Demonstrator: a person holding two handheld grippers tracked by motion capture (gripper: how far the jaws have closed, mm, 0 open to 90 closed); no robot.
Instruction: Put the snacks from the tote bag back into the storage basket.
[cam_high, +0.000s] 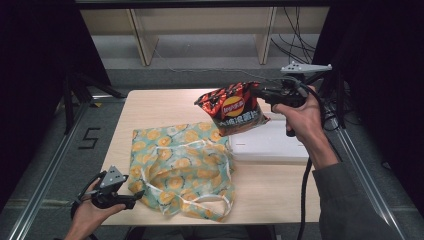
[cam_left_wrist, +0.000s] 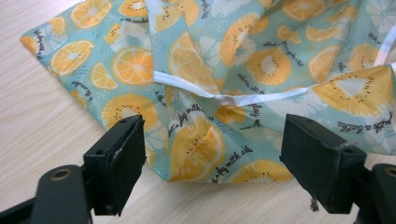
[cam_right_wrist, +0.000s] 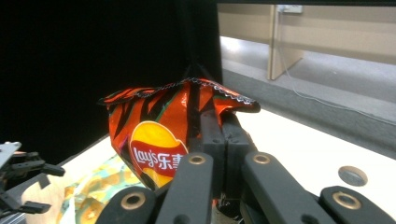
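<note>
Red foil chip bag (cam_high: 234, 106) is hanging clamped in the right gripper (cam_high: 260, 93), above and beyond the fruit-print tote bag (cam_high: 181, 167); left gripper (cam_high: 136, 196), jaws apart, is waiting at the tote's near corner.

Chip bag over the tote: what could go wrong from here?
1. The right gripper pinches the chip bag only at its top seal, so it may swing or slip.
2. The tote bag lies collapsed, its mouth barely open; the left gripper is open and not holding it, so the chips could catch on the rim.
</note>
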